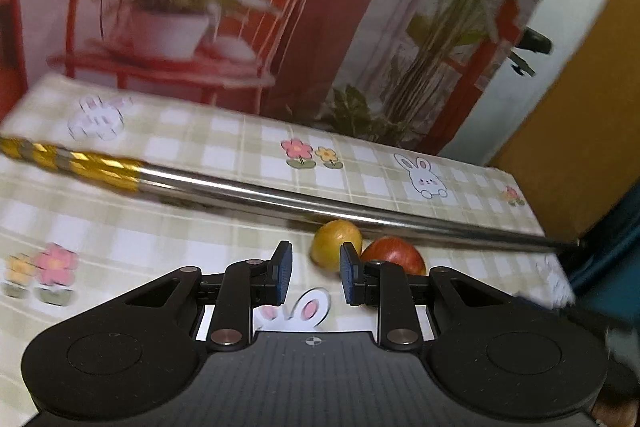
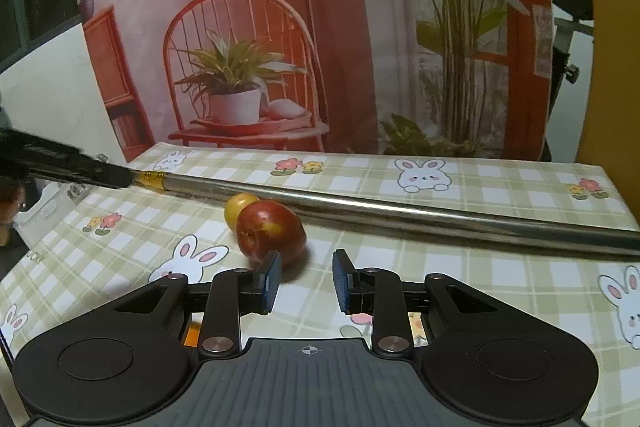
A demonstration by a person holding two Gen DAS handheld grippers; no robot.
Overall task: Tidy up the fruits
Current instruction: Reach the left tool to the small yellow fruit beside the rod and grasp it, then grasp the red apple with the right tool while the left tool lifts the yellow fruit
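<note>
1. Here, left gripper (image 1: 315,273) sits low centre of the left view, fingers apart, nothing between them, over the cloth (image 1: 200,227).
2. Yellow fruit (image 1: 335,244) lies just above and between the blue pads, centre frame; red apple (image 1: 394,254) touches its right side, partly hidden behind the right finger.
3. Metal rod (image 1: 304,201) crosses the left view from upper left to right edge, gold band at its left end, passing just above both fruits. Contact with them: cannot tell. Left view is motion-blurred.
4. Right gripper (image 2: 306,281) sits low centre of the right view, fingers apart, empty.
5. Red apple (image 2: 270,231) lies left of centre, just above the left pad (image 2: 271,281); touching or not, cannot tell. Yellow fruit (image 2: 238,209) peeks out behind the apple, upper left of it.
6. Rod (image 2: 400,213) runs from a black handle at left edge down to right edge, behind the fruits.
7. Cloth (image 2: 460,267): green check, rabbits and flowers. Backdrop (image 2: 340,27): printed red chair, potted plants.
</note>
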